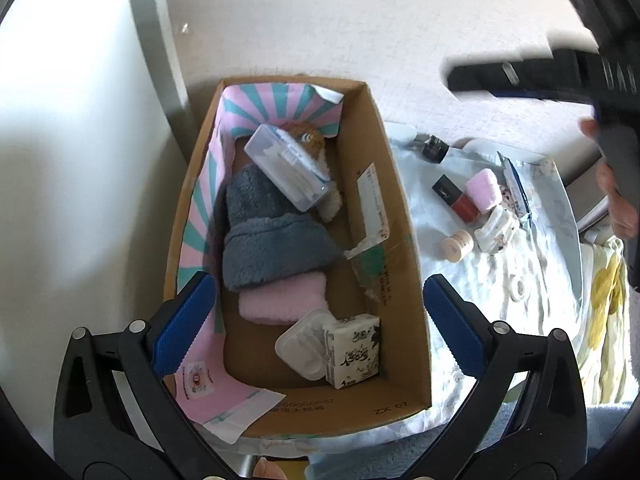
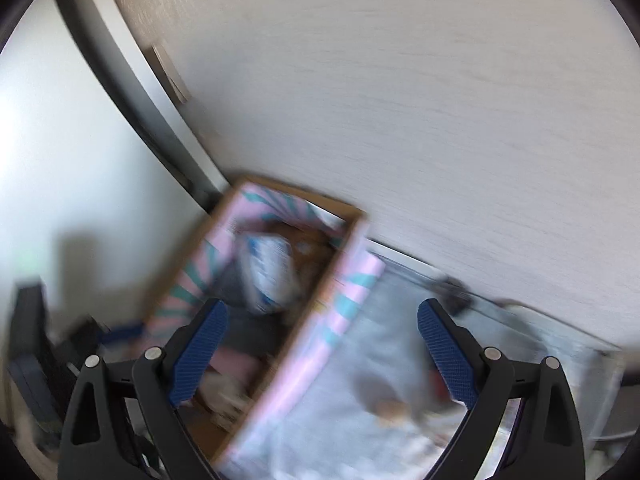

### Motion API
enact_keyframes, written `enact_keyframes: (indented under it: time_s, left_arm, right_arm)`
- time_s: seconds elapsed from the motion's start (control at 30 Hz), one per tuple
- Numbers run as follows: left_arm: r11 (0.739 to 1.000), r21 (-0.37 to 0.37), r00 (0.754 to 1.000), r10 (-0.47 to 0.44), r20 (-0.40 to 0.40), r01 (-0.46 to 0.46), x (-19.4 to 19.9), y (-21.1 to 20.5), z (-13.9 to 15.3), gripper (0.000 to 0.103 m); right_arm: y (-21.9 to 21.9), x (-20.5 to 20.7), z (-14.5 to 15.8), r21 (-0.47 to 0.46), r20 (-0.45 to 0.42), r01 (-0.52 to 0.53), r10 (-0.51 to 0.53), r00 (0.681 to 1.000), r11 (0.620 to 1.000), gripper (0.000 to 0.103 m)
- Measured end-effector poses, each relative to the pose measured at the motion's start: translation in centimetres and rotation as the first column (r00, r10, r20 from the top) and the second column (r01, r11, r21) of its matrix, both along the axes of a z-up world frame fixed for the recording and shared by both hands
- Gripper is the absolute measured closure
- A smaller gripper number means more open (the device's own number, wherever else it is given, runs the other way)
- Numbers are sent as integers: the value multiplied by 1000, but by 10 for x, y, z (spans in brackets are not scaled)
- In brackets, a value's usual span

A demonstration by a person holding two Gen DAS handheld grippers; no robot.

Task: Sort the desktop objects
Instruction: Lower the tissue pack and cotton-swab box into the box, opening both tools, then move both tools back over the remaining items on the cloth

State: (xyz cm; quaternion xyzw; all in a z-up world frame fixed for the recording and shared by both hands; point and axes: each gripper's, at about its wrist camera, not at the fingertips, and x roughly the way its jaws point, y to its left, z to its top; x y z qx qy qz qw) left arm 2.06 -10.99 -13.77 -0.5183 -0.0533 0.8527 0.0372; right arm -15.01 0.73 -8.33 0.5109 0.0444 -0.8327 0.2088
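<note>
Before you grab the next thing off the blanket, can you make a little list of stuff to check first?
1. Left gripper open and empty: ok.
2. Right gripper open and empty: ok.
3. Things left to sort, like the red bottle and pink roll on the blanket: ok, they lie in the open.
4. Room in the cardboard box: ok, bare floor on its right side.
5. Right wrist view sharp enough to aim: not ok, blurred.

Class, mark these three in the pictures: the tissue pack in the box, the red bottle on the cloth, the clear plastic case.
tissue pack [image 1: 352, 350], left wrist view, printed front face.
red bottle [image 1: 464, 206], left wrist view, red lower body.
clear plastic case [image 1: 286, 168], left wrist view, top lid.
</note>
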Motion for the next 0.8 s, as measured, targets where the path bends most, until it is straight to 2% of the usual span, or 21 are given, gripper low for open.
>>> enact_keyframes:
  time_s: [0.07,0.2,0.33,0.43,0.5,0.57,0.67,0.8]
  left_arm:
    - [1000,-1,1000,-9,-14,9,3,1,7,0]
    - [1000,-2,998,-23,-53,23,7,2,22,0]
    - [999,-14,997,-33,-75,32,8,5,35,0]
    - [999,-32,995,-47,-85,44,8,9,44,0]
    - [998,-45,995,-47,-89,43,8,12,49,0]
    - [998,-39,992,-48,-118,44,9,14,56,0]
    - [999,-26,989,-44,-140,41,9,18,63,0]
    - [999,-13,989,-49,-143,48,7,27,68,0]
  right_arm:
    - [10,11,4,72,-24,22,-20,1000,997,8]
    - [47,38,21,132,-71,58,-49,996,990,8]
    - [63,45,18,200,-104,120,-101,989,972,8]
    - [83,57,29,196,-136,156,-131,982,968,8]
    - [95,62,33,225,-163,202,-168,972,953,8]
    - [103,67,38,228,-185,229,-189,964,946,8]
    - [123,76,42,176,-180,265,-234,956,948,8]
    - [140,85,41,181,-177,293,-262,949,939,8]
